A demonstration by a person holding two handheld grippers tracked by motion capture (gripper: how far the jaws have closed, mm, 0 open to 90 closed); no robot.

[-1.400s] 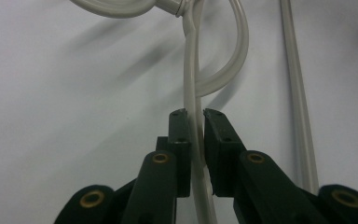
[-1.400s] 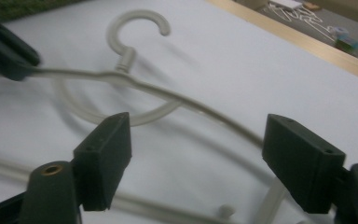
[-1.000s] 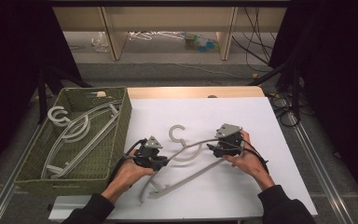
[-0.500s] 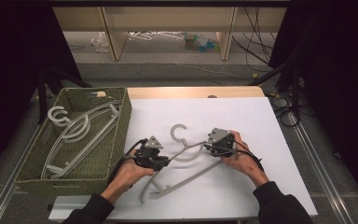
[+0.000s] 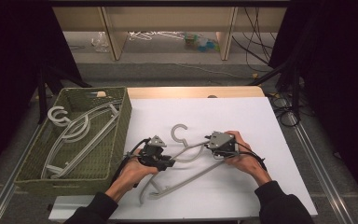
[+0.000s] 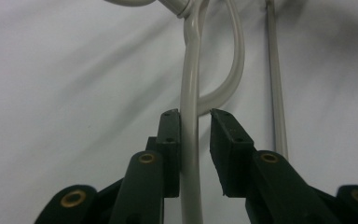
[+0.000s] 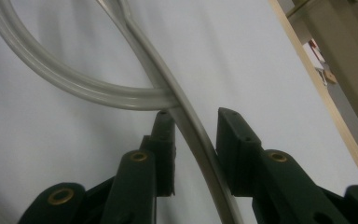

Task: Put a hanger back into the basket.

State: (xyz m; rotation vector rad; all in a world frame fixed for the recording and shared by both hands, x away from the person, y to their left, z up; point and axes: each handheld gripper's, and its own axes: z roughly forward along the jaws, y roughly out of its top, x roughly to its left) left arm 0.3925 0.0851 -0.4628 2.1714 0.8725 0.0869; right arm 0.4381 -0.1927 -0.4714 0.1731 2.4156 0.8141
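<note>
A grey plastic hanger lies flat on the white table top, its hook pointing away from me. My left gripper is at the hanger's left arm. In the left gripper view the bar runs between the jaws: one pad touches it, the other stands off with a gap, and the jaws have just been opening. My right gripper is at the right arm. Its jaws have just been closing and sit shut around the bar.
A green woven basket stands at the table's left with several grey hangers in it. A wooden edge runs along the back of the table. Shelves and cables lie beyond on the floor.
The right gripper has edged a little to the left along the hanger. The left hand and the hanger lie where they were.
</note>
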